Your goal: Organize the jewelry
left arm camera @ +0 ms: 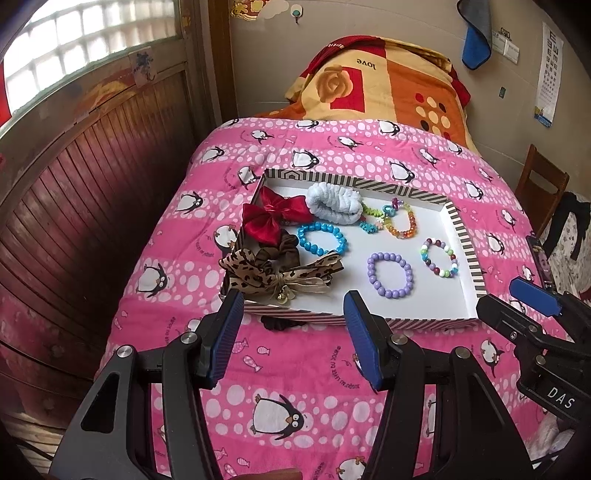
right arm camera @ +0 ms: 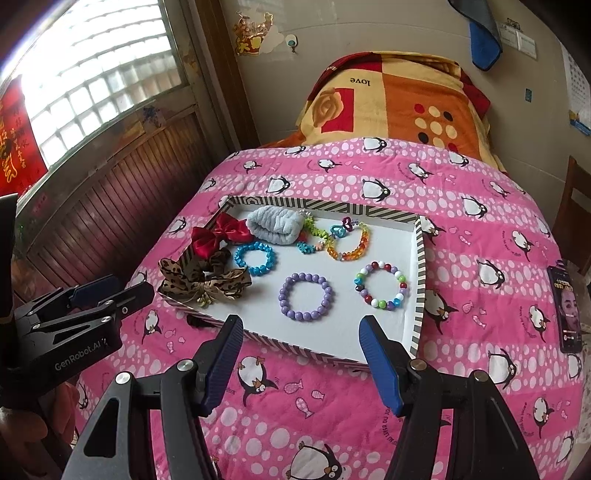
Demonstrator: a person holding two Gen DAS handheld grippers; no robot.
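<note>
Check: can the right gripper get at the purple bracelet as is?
Probably yes. The right gripper is open and empty, and the purple bracelet lies alone on bare tray floor just beyond it, nothing between.

Window: a glass-block window (right arm camera: 99,70) glows with daylight at the upper left.
Wall panel: dark red-brown wooden slats (left arm camera: 85,206) run below it.
Back wall: beige plaster (left arm camera: 406,18), with a blue and grey cloth (left arm camera: 476,40) hanging and an eye chart (left arm camera: 550,74) at the right.
Bed: a pink penguin-print quilt (left arm camera: 295,369) covers it; an orange patchwork blanket (left arm camera: 388,85) lies heaped at the far end.
Chair: a wooden chair (left arm camera: 541,188) stands right of the bed.
</note>
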